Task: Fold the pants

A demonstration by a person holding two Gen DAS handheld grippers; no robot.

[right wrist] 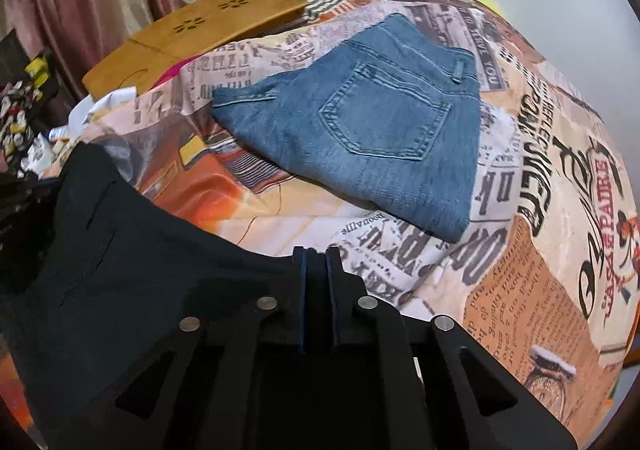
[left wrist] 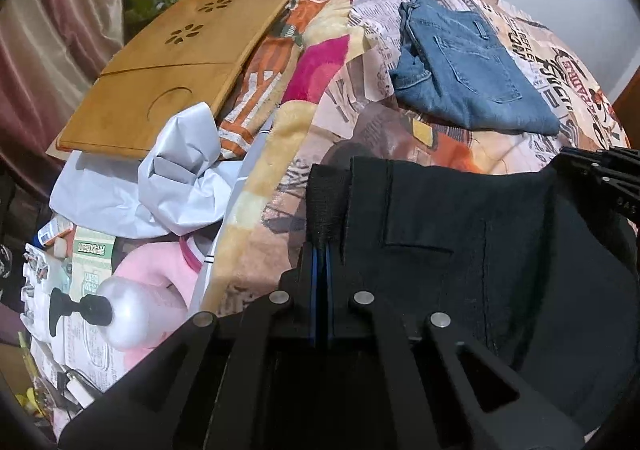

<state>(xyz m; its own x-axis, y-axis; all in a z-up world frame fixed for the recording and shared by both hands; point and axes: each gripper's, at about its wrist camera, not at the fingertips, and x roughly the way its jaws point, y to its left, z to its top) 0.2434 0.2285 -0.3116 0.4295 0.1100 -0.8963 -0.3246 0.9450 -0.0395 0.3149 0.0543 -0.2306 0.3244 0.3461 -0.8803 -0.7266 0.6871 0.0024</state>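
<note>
Both grippers clamp black pants [left wrist: 460,250] waistband.

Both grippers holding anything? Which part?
Yes. Left gripper and right gripper each pinch the top edge of the black pants, near opposite corners.

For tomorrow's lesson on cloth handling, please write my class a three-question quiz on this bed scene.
1. True or false: the blue jeans are already folded.
2. Which garment do both sets of fingers pinch? A) black pants B) blue jeans C) pink cloth
3. Fill in: the wooden tray lies to the ___ of the jeans in both views.

Key: 1 true; 2 A; 3 left.
</note>
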